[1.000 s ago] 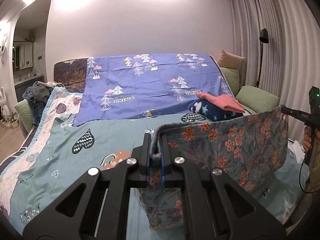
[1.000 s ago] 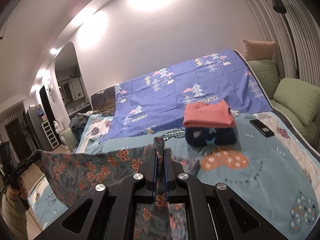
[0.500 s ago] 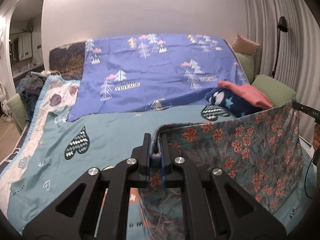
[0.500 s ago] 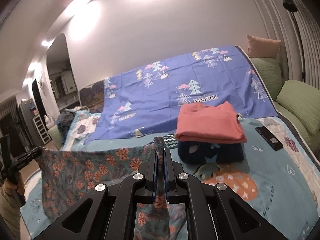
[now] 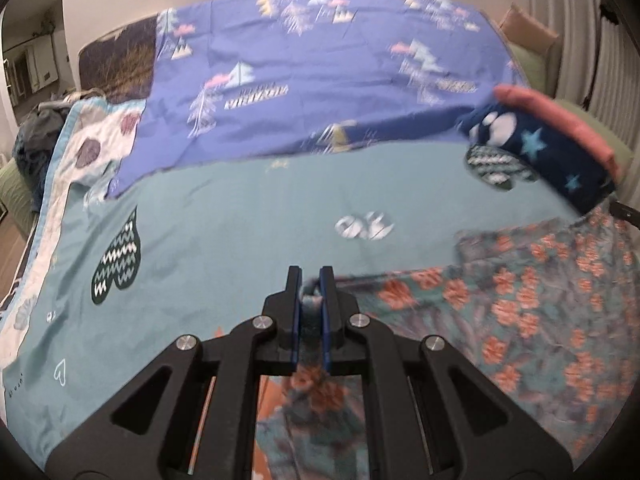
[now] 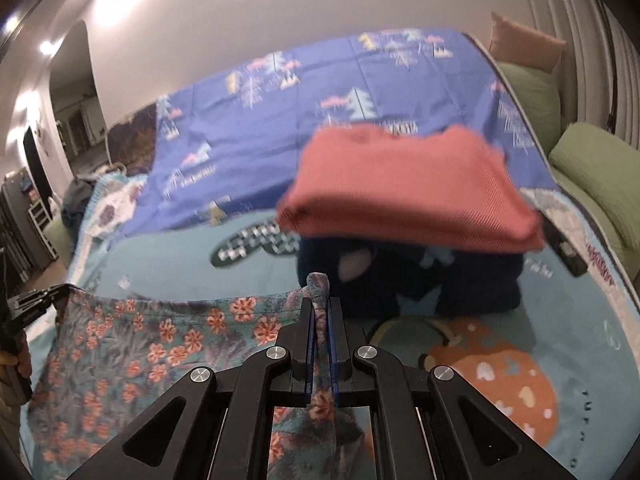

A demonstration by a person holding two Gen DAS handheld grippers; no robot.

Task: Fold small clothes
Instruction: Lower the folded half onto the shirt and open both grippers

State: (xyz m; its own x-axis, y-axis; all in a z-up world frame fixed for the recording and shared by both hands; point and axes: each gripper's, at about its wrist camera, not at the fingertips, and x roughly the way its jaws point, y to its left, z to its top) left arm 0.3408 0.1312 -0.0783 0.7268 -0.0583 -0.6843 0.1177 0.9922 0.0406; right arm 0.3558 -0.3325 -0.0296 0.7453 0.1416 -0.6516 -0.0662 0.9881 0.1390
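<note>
Left wrist view showed the left hand-held gripper (image 5: 310, 280) clamped on a bunched corner of the floral garment (image 5: 540, 320), with cloth visibly pinched between the two fingers. From that corner the garment ran off to the right, low over the teal bedspread (image 5: 240, 220); motion blur made it unclear whether the lower part was resting on the bed. Right wrist view showed the right hand-held gripper (image 6: 320, 300) likewise clamped on the opposite corner, a twist of cloth standing up between the fingers. The top hem was pulled fairly taut between the two corners, and the rest hung or draped below it. Just beyond the right hand-held gripper sat a pile of folded clothes: a pink garment (image 6: 408, 188) on top of a navy starred one (image 6: 440, 280). A phone (image 6: 564, 248) lay to the right of the pile. A purple sheet (image 5: 320, 80) covered the far half of the bed.

Judgement: the step in hand was spreading the floral garment flat before the first fold. The next move appeared to call for lowering both corners evenly onto bare bedspread, keeping the hem taut and clear of the finished pile.
</note>
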